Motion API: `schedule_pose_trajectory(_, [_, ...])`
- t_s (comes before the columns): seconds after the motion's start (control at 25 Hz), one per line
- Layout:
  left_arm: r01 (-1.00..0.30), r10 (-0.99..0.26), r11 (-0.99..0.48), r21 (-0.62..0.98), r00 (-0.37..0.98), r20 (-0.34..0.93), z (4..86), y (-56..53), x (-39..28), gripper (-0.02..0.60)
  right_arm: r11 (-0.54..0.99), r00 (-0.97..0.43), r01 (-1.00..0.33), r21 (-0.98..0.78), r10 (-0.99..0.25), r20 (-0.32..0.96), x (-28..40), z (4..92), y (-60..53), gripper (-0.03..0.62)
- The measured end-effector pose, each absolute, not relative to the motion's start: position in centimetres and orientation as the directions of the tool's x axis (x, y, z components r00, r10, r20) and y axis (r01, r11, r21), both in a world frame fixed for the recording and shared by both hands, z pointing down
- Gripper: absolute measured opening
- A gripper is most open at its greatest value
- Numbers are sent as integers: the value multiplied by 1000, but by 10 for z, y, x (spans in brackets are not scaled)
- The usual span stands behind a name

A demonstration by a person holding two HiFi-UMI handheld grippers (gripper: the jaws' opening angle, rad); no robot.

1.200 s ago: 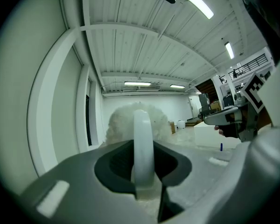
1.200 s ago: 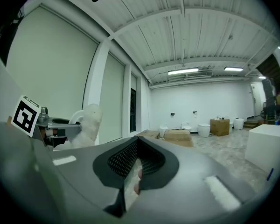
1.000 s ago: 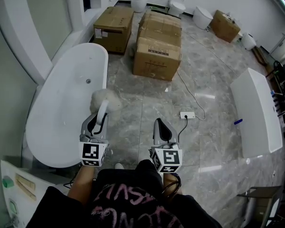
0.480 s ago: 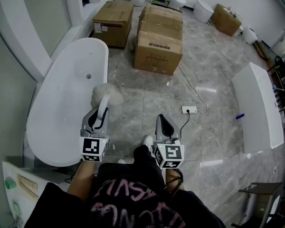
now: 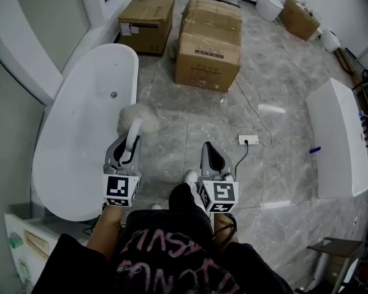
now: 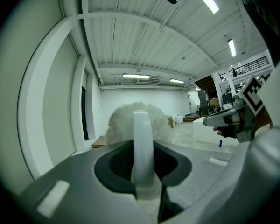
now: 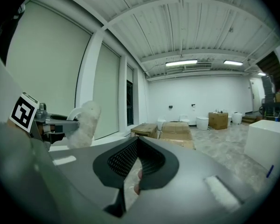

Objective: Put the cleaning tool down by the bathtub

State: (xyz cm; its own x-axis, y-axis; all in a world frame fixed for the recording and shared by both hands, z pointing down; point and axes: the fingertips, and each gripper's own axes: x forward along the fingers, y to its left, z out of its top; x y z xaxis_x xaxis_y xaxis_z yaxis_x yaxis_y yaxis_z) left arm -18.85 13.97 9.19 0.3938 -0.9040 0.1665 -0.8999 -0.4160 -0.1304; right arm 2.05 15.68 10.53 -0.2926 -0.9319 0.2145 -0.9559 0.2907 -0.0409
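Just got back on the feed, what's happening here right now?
A person stands beside the white bathtub, a gripper in each hand. The left gripper is clamped on the white handle of the cleaning tool, its fluffy head in the air near the tub's rim. The right gripper is shut and empty. The tool is not yet put down.

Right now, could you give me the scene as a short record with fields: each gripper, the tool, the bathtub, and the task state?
left gripper: shut on the white handle of the cleaning tool
right gripper: shut, holds nothing
cleaning tool: fluffy white head, held up in the air, next to the bathtub's rim
bathtub: white, on the person's left
cardboard boxes: on the floor ahead
task state: tool not yet put down
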Motion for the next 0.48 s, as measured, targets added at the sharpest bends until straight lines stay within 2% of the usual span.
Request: schedule_pose_trajectory(0.48, [-907,-895,-402,-123,361,260,125,52,-148,72,300,-319,-948,-109,-913,254,63,136,55,15])
